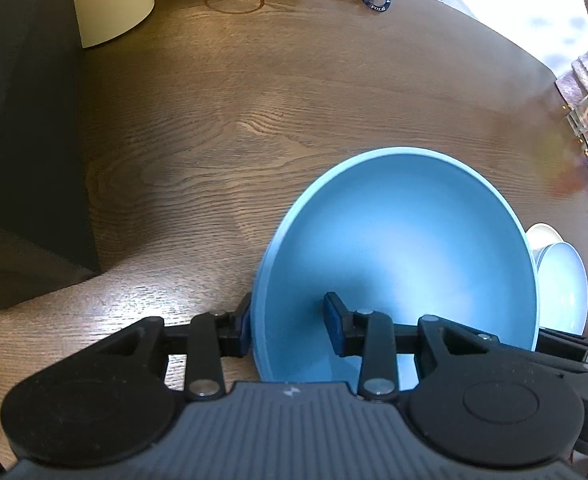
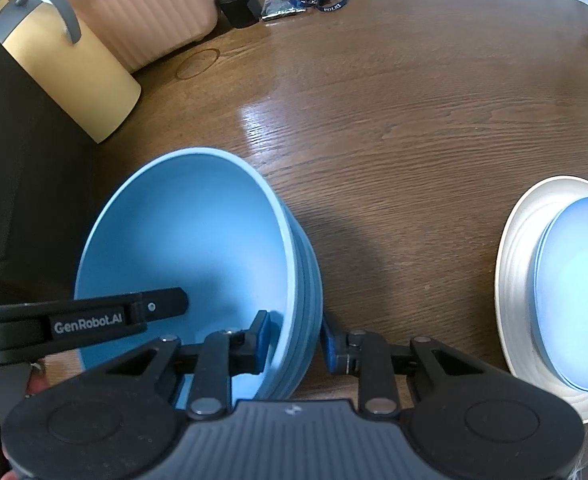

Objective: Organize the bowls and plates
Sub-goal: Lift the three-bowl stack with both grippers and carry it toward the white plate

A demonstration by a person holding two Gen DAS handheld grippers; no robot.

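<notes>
Your left gripper [image 1: 288,328] has its two fingers on either side of the blue bowl [image 1: 406,248] wall at its near left rim: one pad outside, one inside. The outer pad touches the wall; the inner one shows a small gap, so the fingers are partly open and not squeezing yet.

Your right gripper [image 2: 294,340] does the same on the bowl's [image 2: 190,248] near right rim. One finger is inside, one outside, with small gaps on both sides. It is not pinching either.

So the bowl sits right between your two hands, spreading out toward 12 o'clock. Both hands are just as near. The bowl has ribbed sides and looks tipped a little toward you.

The brown wooden table [image 2: 414,120] has lots of free room from 12 to 2 o'clock. At 3 o'clock, a light blue plate [image 2: 578,292] lies on a white ribbed plate [image 2: 514,264]. At 10 o'clock stands a cream can [image 2: 74,72] beside a dark box [image 1: 22,140]. I think the bowl goes toward the plates.
</notes>
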